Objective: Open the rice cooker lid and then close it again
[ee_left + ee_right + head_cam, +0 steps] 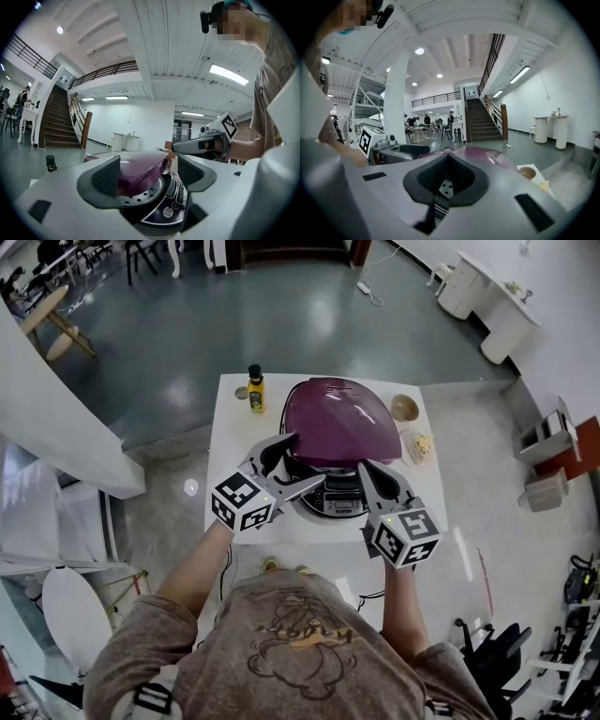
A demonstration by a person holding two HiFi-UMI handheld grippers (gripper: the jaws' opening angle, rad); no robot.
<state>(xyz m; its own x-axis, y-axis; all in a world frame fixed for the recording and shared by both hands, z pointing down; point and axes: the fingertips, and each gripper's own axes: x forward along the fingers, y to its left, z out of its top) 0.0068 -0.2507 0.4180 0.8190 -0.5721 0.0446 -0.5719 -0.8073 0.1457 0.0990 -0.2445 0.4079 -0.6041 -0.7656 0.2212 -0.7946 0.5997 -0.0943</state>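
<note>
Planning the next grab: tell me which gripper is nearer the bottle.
Left. The left gripper is at the cooker's front left, on the same side of the table as the bottle. The right gripper is at the front right, farther across.

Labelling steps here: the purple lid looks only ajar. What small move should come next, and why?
Probably raise the left hand-held gripper to swing the purple lid wider open: it is only ajar, its front edge lies between that gripper's parted jaws, and the right hand-held gripper is shut on nothing.
</note>
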